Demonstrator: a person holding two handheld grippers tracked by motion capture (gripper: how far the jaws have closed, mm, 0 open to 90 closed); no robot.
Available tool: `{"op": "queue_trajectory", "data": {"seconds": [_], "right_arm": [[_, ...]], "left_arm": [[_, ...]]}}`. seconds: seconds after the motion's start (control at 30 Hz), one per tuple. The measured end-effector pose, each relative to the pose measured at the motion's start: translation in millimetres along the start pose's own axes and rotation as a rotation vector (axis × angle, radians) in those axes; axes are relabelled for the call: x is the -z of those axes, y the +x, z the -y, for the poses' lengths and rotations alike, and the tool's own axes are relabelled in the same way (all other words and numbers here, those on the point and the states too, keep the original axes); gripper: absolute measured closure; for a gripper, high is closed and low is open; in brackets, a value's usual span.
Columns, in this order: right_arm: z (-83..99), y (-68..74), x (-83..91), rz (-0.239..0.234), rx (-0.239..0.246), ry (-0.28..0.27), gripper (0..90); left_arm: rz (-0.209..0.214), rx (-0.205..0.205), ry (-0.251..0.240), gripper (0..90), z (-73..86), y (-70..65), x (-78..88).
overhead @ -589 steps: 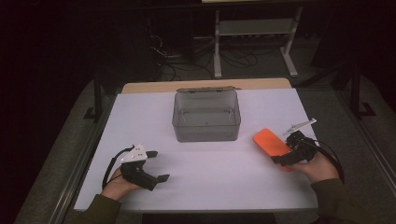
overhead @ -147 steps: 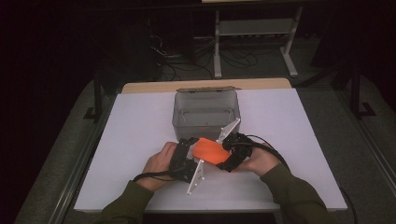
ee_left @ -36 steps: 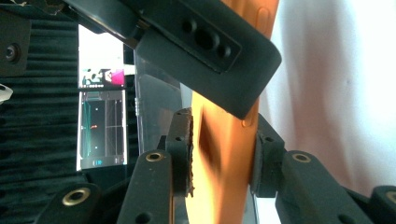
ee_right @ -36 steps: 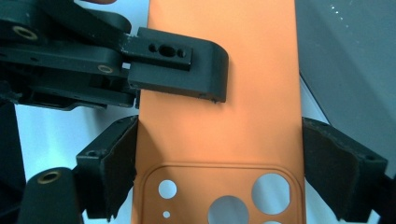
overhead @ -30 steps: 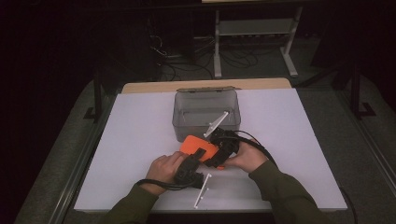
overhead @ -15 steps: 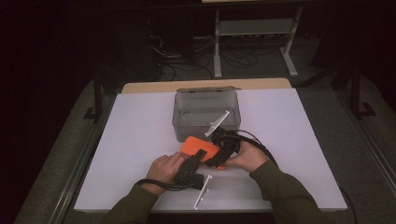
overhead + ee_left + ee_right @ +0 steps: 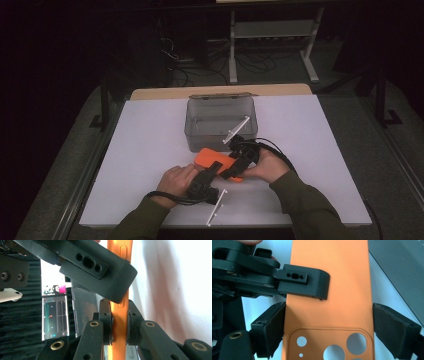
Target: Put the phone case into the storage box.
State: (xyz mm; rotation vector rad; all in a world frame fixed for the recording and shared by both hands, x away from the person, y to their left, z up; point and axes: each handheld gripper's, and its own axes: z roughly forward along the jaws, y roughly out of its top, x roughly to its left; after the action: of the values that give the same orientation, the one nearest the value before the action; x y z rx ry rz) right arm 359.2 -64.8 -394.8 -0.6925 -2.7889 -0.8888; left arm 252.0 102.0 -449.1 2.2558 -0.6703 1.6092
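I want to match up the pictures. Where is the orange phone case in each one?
High view: orange case at table centre, in front of the clear box.
Left gripper view: edge-on, upright, pinched between the jaws.
Right gripper view: flat back, camera holes at bottom.
Shared landmark: the clear box.

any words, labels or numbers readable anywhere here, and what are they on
None can be read.
Screen behind the left claw's jaws: a short label at its top, too blurred to read.
Orange phone case: no print, just camera cut-outs.
Clear box: no label visible.
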Motion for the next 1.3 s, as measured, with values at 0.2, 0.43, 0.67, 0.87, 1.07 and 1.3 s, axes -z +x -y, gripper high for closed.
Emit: {"op": "queue_trajectory", "data": {"seconds": [0.2,0.43,0.67,0.87,1.07,1.3], "right_arm": [[0.9,0.9,5.7,0.009,0.002,-0.037,14.2],[3.6,0.5,16.1,0.041,-0.008,-0.071,13.7],[8.9,1.8,30.0,0.07,-0.008,-0.12,12.9],[17.6,0.9,40.1,0.099,-0.02,-0.15,12.0],[28.2,0.8,50.0,0.147,-0.036,-0.186,8.4],[42.4,-1.6,55.9,0.218,-0.054,-0.218,0.8]], "left_arm": [[0.004,0.019,0.004,79.1,2.2,2.3,-0.4],[0.022,0.034,0.013,79.1,4.2,2.3,-1.6],[0.024,0.057,0.006,79.1,6.4,2.1,-2.9],[0.037,0.055,0.017,79.1,8.2,2.8,-2.1],[0.047,0.065,0.023,79.1,11.3,3.4,-1.5],[0.058,0.069,0.035,79.1,14.8,4.0,-0.8]]}}
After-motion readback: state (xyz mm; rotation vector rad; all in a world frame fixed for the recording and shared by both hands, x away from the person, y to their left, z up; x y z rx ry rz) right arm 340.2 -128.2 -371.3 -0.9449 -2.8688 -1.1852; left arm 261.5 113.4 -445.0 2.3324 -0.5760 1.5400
